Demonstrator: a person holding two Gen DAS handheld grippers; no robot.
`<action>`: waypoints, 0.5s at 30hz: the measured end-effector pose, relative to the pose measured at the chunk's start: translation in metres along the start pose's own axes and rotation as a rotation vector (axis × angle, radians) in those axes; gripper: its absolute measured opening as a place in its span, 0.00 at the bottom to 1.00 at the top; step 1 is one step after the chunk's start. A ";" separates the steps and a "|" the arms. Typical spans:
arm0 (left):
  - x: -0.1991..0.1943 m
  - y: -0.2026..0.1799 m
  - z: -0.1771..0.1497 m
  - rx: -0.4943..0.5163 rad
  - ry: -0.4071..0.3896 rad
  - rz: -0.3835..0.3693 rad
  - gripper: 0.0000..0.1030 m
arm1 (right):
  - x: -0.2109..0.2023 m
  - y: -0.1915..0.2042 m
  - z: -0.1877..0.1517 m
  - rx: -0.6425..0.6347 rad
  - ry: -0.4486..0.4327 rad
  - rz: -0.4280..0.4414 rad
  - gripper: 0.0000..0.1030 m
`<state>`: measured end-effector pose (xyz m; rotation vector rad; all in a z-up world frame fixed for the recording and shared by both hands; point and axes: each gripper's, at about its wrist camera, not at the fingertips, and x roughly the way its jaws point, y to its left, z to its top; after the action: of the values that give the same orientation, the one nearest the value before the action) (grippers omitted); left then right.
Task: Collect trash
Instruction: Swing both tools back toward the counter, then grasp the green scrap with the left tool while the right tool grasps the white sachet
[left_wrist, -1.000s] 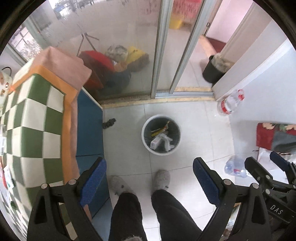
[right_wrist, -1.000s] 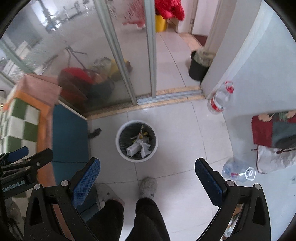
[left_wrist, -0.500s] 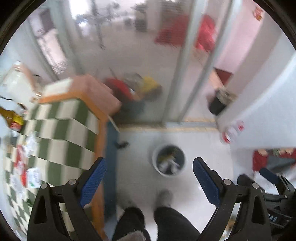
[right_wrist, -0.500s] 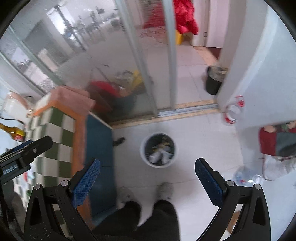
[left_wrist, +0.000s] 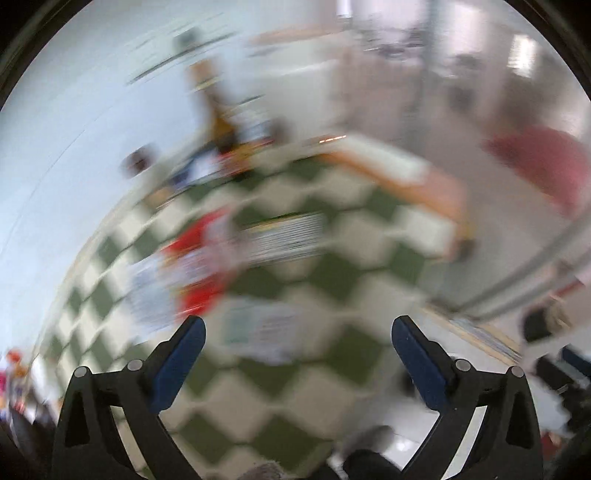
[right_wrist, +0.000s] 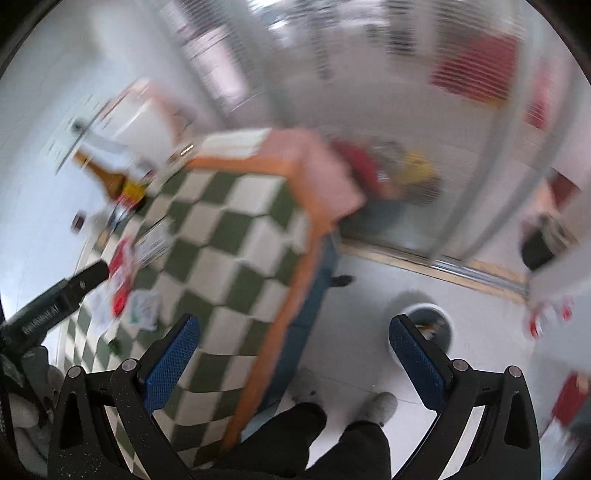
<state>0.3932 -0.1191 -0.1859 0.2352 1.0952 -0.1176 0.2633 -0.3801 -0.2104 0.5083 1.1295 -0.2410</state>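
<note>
Trash, here a loose scatter of red-and-white wrappers and crumpled white paper scraps (right_wrist: 127, 295), lies on the green-and-white checkered cloth of the bench (right_wrist: 229, 236), ahead of and to the left of the right gripper (right_wrist: 291, 347), whose blue-padded fingers (right_wrist: 171, 360) stand wide apart with nothing between them. In the left wrist view the same litter shows as red and white smears (left_wrist: 199, 266) just ahead of the left gripper (left_wrist: 295, 350), whose fingers (left_wrist: 177, 363) have just been opening and now stand fully spread and empty. Both views are heavily blurred, so I cannot tell one scrap from another or where their edges lie. The main risk, as I judge it, is closing on the wrong spot: thin, flat wrappers may slide out from under the pads or bunch the cloth up with them. A brown glass bottle (right_wrist: 107, 177) stands among small items beyond the litter, far ahead of the fingers, and a hasty reach could knock it over. The round white waste bin (right_wrist: 434, 321) sits on the floor by the right finger of the right gripper, well apart from the bench, so light paper could drop on the carry across.
</note>
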 end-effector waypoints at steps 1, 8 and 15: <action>0.010 0.021 -0.004 -0.024 0.025 0.030 1.00 | 0.013 0.018 0.004 -0.038 0.021 0.010 1.00; 0.098 0.147 -0.064 -0.247 0.254 0.074 0.91 | 0.129 0.165 0.015 -0.309 0.228 0.128 1.00; 0.141 0.159 -0.076 -0.280 0.271 -0.046 0.24 | 0.221 0.259 0.003 -0.587 0.345 0.087 1.00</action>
<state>0.4253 0.0570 -0.3235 -0.0272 1.3716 0.0289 0.4699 -0.1427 -0.3414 0.0724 1.4371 0.2632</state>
